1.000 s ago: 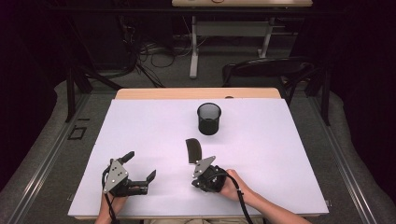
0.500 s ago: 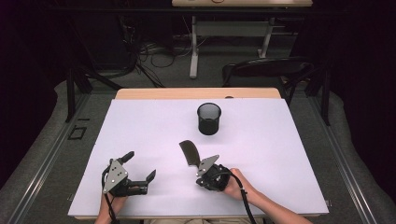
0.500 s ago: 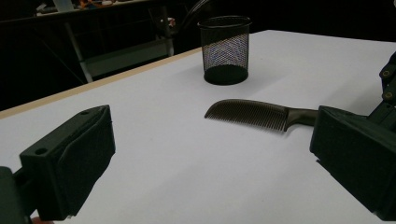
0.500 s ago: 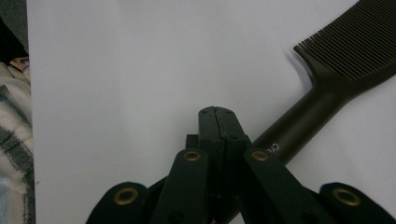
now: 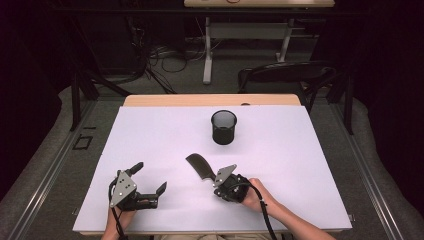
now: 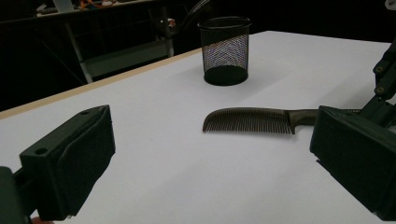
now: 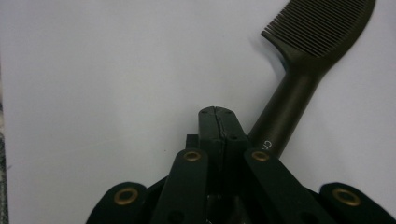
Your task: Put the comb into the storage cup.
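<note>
The comb [image 5: 198, 166] is seen lying flat on the white table [image 5: 150, 135], its long axis running diagonally with the toothed head pointing away and leftward and the handle toward the right gripper [image 5: 220, 178]. That gripper's jaws are pressed together beside the handle, which passes alongside them, not between them. The left gripper [image 5: 150, 177] is held wide open on nothing; bare table surrounds the comb, with the cup [image 5: 223, 127] well apart beyond it.

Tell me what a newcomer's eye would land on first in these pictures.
First, the dark comb lying near the middle of the white table, its handle running to the right gripper, whose jaws are pressed together beside it. Behind it stands a black mesh cup, upright and apart. The left gripper rests open at the near left.
</note>
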A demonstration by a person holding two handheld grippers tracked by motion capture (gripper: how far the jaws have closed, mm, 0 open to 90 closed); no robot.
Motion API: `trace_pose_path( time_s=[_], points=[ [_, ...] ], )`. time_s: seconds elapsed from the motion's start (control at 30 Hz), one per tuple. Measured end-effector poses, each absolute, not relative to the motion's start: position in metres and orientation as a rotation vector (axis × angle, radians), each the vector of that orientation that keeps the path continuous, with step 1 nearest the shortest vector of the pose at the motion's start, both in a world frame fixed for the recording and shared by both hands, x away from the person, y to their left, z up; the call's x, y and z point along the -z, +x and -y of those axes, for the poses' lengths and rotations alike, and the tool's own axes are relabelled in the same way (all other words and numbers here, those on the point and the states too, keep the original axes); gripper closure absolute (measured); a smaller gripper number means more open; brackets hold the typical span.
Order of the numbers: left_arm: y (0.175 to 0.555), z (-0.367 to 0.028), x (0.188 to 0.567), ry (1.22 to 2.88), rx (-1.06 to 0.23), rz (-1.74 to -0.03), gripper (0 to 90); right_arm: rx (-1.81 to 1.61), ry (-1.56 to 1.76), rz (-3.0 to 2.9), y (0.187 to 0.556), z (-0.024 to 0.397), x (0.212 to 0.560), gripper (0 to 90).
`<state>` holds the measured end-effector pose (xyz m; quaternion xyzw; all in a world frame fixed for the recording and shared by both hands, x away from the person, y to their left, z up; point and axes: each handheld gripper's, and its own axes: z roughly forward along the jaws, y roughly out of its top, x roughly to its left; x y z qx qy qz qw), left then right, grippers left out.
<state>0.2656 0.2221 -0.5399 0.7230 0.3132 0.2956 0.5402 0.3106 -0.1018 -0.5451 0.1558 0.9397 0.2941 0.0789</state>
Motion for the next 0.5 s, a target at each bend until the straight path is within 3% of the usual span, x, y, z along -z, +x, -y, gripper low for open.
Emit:
trace_pose_path(
  time_s=[0.5],
  points=[
    [0.2662,-0.2218,0.5400,1.721,-0.704,-0.743,0.1,-0.859,0.494,-2.792,0.3204,0.1097,0.5444,90.0]
  ],
)
